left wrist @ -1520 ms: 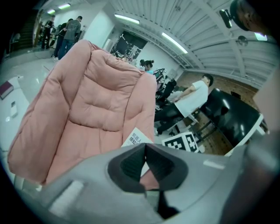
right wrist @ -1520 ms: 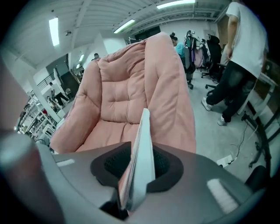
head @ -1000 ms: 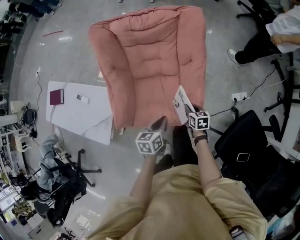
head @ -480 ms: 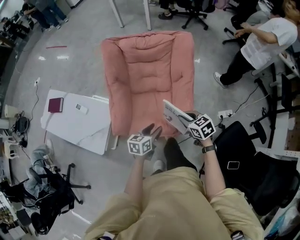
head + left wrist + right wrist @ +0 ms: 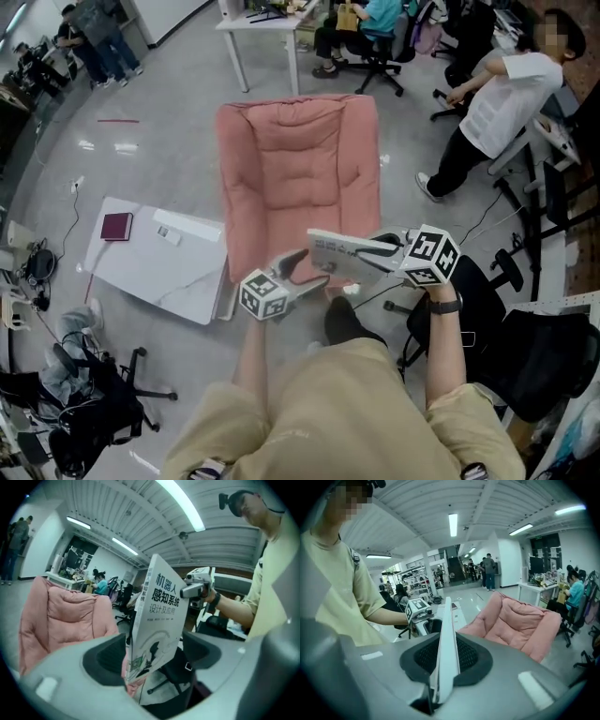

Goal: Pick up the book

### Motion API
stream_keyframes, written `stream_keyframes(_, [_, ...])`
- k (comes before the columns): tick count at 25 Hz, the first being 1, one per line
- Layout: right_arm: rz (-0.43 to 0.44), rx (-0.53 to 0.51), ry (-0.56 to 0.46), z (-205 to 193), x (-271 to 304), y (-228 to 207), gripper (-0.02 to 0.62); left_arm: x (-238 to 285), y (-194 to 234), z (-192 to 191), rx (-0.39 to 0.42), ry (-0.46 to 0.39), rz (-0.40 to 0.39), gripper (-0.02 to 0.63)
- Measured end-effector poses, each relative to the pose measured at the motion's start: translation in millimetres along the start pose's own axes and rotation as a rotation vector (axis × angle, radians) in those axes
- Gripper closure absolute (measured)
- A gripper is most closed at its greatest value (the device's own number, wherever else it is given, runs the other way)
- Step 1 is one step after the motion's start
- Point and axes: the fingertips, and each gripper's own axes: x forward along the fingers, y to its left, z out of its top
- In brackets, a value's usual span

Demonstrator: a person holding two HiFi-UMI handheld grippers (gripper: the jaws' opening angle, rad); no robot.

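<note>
Your white, Chinese-titled book (image 5: 339,251) is clamped edge-on in your right claw (image 5: 445,660); your left claw (image 5: 152,658) is opening, the book loose between its jaws.

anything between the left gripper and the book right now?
Nothing visible in the way. The book stands directly between the left gripper's jaws, which are opening, and the pads on either side are not pressing on it. The right gripper is clamped on the book's far edge.
</note>
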Motion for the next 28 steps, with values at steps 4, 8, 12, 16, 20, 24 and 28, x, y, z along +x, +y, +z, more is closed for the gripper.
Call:
stream_keyframes(4, [0.078, -0.063, -0.115, 25, -7, 37, 0.545, -14, -16, 10, 0.066, -0.054, -0.013, 0.287])
stream_keyframes(8, [0.130, -0.138, -0.178, 41, -10, 61, 0.545, -31, -28, 18, 0.131, -0.080, -0.036, 0.438])
stream_keyframes(12, [0.147, -0.232, -0.178, 44, -9, 80, 0.545, -41, -46, 11, 0.186, -0.051, -0.077, 0.514])
stream_keyframes(16, [0.133, -0.293, -0.148, 39, -1, 91, 0.545, -44, -58, -5, 0.209, -0.005, -0.083, 0.543])
stream_keyframes(20, [0.148, -0.321, -0.181, 36, 0, 101, 0.545, -51, -70, -13, 0.190, -0.011, -0.074, 0.549])
stream_keyframes(24, [0.156, -0.314, -0.221, 35, -3, 108, 0.543, -56, -74, -12, 0.188, -0.008, -0.048, 0.551])
stream_keyframes(28, [0.128, -0.291, -0.260, 33, -9, 114, 0.543, -55, -85, -12, 0.174, 0.001, -0.053, 0.555])
